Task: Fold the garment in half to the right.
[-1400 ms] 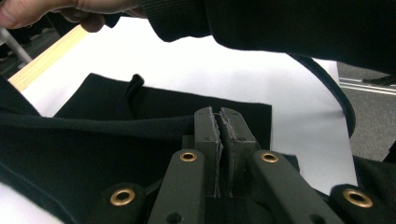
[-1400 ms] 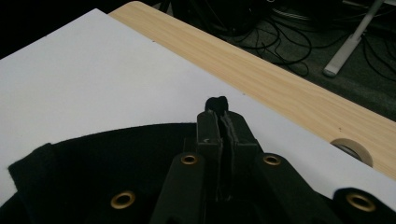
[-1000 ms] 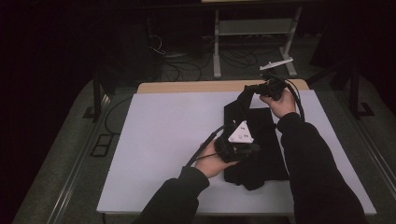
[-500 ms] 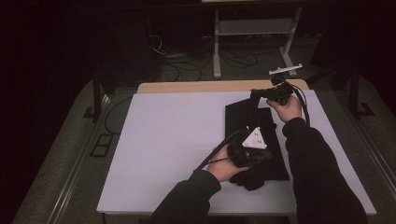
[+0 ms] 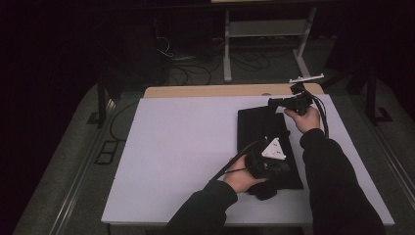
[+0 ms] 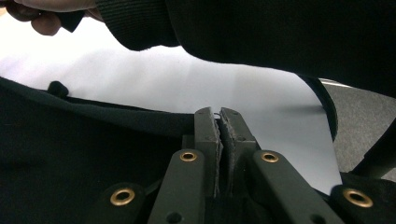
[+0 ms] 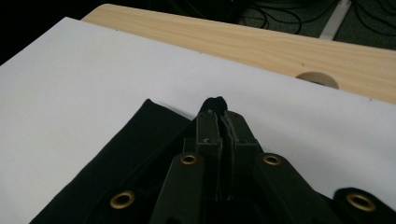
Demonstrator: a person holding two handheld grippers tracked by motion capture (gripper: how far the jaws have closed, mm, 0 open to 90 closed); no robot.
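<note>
A black cloth (image 5: 259,128) lies lengthwise on the right half of the white table top (image 5: 186,147). My left gripper (image 5: 285,169), with its grey three-cornered plate, is at the cloth's near end; in the left gripper view its jaws (image 6: 219,116) are shut with the cloth's edge (image 6: 116,112) pinched between them. My right gripper (image 5: 271,103) is at the far end of the cloth. Its jaws (image 7: 218,114) are shut, and a small tuft of black cloth (image 7: 215,101) pokes out past the tips. The cloth (image 7: 135,140) slopes down from that grip to the table.
A strip of bare wood (image 5: 220,91) with a round hole (image 7: 317,79) runs along the table's far edge. Beyond it stand a white metal stand (image 5: 266,29) and floor cables (image 5: 195,58). The person's right sleeve (image 6: 280,42) crosses the left gripper view.
Both hands have moved to the right and lower, carrying the cloth with them. The cloth now lies longer and flatter toward the table's right side.
</note>
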